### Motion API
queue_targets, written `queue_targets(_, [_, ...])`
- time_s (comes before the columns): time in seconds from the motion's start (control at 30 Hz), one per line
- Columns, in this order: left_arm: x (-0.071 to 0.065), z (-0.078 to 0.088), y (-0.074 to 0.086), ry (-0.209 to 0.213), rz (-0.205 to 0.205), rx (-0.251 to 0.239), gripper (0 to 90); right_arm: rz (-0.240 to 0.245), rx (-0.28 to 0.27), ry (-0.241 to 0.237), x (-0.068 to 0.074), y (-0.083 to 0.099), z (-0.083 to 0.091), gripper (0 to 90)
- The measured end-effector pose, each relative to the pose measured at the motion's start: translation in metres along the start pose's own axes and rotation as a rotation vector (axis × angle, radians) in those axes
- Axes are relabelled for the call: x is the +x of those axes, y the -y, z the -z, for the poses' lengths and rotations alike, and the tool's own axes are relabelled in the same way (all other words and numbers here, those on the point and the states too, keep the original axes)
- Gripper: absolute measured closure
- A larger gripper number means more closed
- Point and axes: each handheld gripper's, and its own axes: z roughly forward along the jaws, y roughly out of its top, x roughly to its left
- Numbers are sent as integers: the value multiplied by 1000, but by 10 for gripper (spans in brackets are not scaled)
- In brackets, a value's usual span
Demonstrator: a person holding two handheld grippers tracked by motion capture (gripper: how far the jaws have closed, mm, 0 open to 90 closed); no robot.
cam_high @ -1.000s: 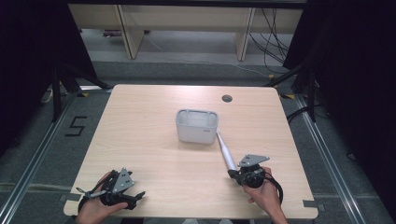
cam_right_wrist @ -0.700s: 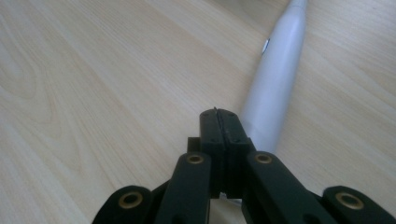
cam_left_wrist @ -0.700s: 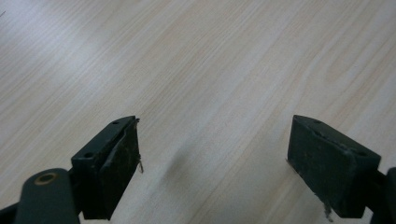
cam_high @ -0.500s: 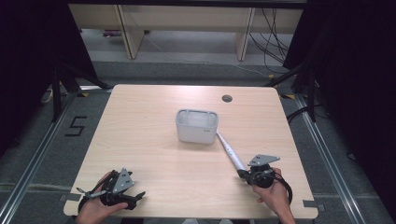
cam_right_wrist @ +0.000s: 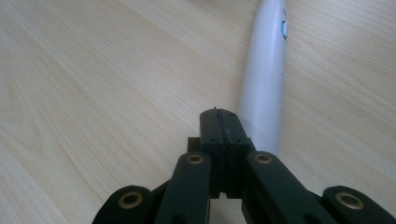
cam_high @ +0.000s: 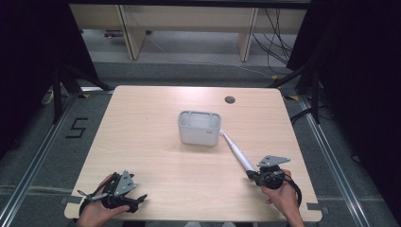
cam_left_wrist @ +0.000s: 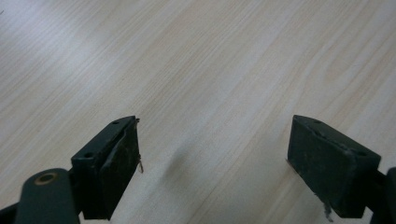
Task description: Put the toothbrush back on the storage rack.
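A white electric toothbrush (cam_high: 236,151) lies on the wooden table (cam_high: 151,142), its thin head end by the front right corner of a white rectangular bin (cam_high: 198,138). My right gripper (cam_high: 250,174) is shut, jaws pressed together with nothing between them, right at the handle's near end. In the right gripper view the white handle (cam_right_wrist: 266,70) runs away just right of the closed gripper (cam_right_wrist: 219,114); I cannot tell whether they touch. My left gripper (cam_high: 137,201) rests near the front left edge, open, with bare table between its jaws (cam_left_wrist: 215,126).
The bin stands near the table's middle. A dark round cable hole (cam_high: 230,100) sits at the far right of the tabletop. Floor rails run along both sides, and shelving legs and cables stand beyond the far edge.
My right gripper has shifted right and slightly toward the front edge. The toothbrush's handle end has swung right with it, its head staying by the bin. The left gripper has not moved.
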Motion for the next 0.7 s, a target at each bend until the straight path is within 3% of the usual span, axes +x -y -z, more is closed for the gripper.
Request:
queue_targets(0.13, [0,0,0,-2,-3,2,164,11,9,9,-6,0,2,900])
queue_targets(0.17, [0,0,0,1,0,1,164,34,-1,18,-9,1,2,900])
queue_targets(0.53, [0,0,0,3,-1,1,164,-22,-11,33,-14,2,6,897])
queue_targets(0.7, [0,-1,0,3,2,2,164,-7,-50,54,-12,-6,12,784])
